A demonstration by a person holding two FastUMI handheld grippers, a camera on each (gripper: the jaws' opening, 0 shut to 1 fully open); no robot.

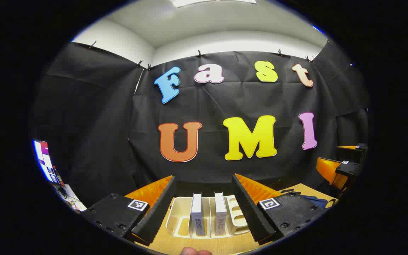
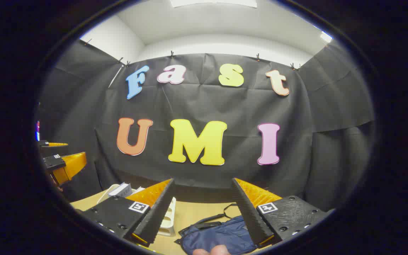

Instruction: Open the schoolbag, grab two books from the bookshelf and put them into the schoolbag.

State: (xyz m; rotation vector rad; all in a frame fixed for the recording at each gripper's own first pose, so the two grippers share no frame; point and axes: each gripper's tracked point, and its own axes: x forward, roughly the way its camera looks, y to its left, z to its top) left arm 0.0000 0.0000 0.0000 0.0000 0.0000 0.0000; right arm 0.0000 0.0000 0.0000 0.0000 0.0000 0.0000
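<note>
**Both grippers poised, schoolbag not yet opened**

Plainly, the opening of the schoolbag (image 2: 221, 235) comes first, and it looks closed from here. It lies flat on the counter (image 2: 197, 214), just beside the white bookshelf (image 2: 166, 219). I judge the right gripper (image 2: 204, 212), which hangs above the bag with its jaws spread wide and holding nothing, should drop onto the flap or zipper pull near the strap, pinching only the fabric edge, while the other holds the bag steady so it does not slide.

The left gripper (image 1: 204, 205) hovers level in front of the bookshelf (image 1: 179, 212), jaws likewise released and empty, framing the two books (image 1: 208, 214) that stand upright in the rack's slots. Both point forward towards the wall, tilted slightly down. A fingertip (image 1: 195, 251) shows at the bottom of each view.
</note>
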